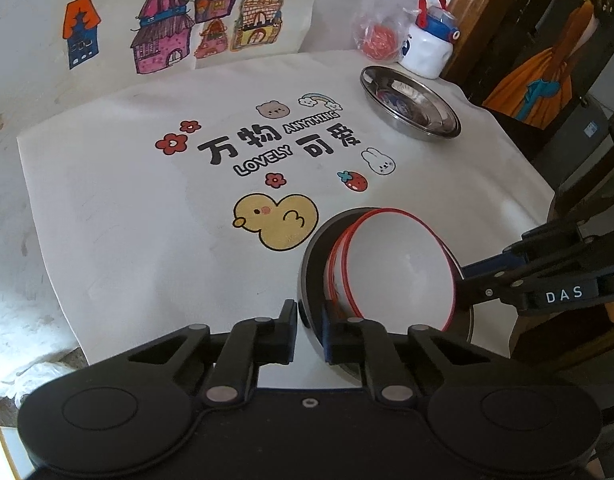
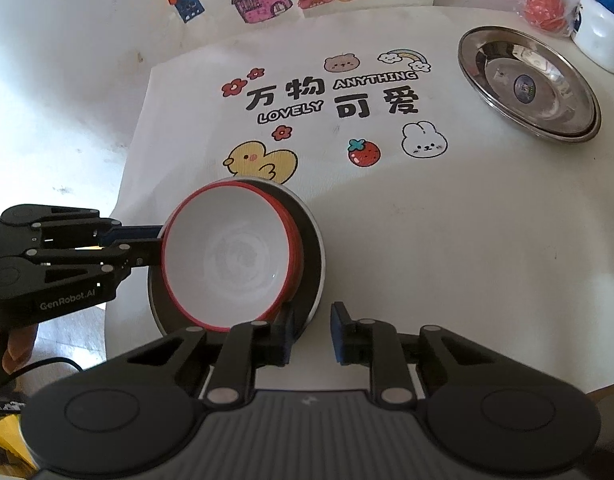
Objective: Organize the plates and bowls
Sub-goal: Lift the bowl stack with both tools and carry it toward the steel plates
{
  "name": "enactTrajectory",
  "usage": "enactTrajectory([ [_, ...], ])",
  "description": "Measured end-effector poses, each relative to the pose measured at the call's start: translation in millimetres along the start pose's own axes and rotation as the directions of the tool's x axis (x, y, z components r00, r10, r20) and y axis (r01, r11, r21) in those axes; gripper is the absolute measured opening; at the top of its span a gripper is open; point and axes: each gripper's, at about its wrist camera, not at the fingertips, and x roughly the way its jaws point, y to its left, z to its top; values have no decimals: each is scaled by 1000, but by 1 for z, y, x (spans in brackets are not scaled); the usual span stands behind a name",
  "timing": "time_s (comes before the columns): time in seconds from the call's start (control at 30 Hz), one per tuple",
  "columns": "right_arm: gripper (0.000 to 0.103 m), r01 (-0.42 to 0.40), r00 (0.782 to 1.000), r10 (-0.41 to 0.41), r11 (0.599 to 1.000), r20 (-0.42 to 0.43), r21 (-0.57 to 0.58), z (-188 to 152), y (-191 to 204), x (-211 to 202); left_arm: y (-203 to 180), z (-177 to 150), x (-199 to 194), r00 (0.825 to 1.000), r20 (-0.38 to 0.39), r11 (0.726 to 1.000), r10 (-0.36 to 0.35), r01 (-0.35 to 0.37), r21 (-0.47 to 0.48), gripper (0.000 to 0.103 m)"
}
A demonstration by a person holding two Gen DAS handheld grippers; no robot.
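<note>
Two or more red-rimmed white bowls [image 1: 399, 264] [image 2: 235, 256] lie nested and tilted inside a dark bowl [image 1: 311, 272] [image 2: 311, 240] at the near edge of the printed cloth. My left gripper [image 1: 310, 332] [image 2: 155, 246] is shut on the dark bowl's rim, one finger inside and one outside. On the opposite side, my right gripper [image 2: 311, 332] [image 1: 467, 280] straddles the same rim and stands open, with a gap showing between the rim and its outer pad. Stacked steel plates [image 1: 411, 104] [image 2: 527, 84] rest at the far right of the cloth.
A white water bottle [image 1: 427, 48] [image 2: 599, 40] and a plastic bag holding something red [image 1: 381, 36] [image 2: 547, 4] stand behind the steel plates. The white cartoon-printed cloth [image 1: 147, 220] covers the table. Dark furniture lies beyond the table's right edge. A hand [image 2: 11, 344] holds the left gripper.
</note>
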Motion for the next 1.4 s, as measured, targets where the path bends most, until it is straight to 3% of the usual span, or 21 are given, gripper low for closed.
enactTrajectory([
  [0.53, 23, -37, 998, 37, 999, -46, 11, 2, -3, 20, 6, 2, 6, 1000, 3, 999, -22, 22, -29, 12],
  [0.87, 20, -62, 998, 62, 997, -19, 38, -3, -6, 22, 5, 2, 9, 1000, 9, 999, -17, 18, -31, 11],
  [1.4, 20, -2, 1000, 1, 1000, 17, 21, -5, 6, 17, 3, 0, 10, 1000, 25, 999, 13, -12, -42, 9],
])
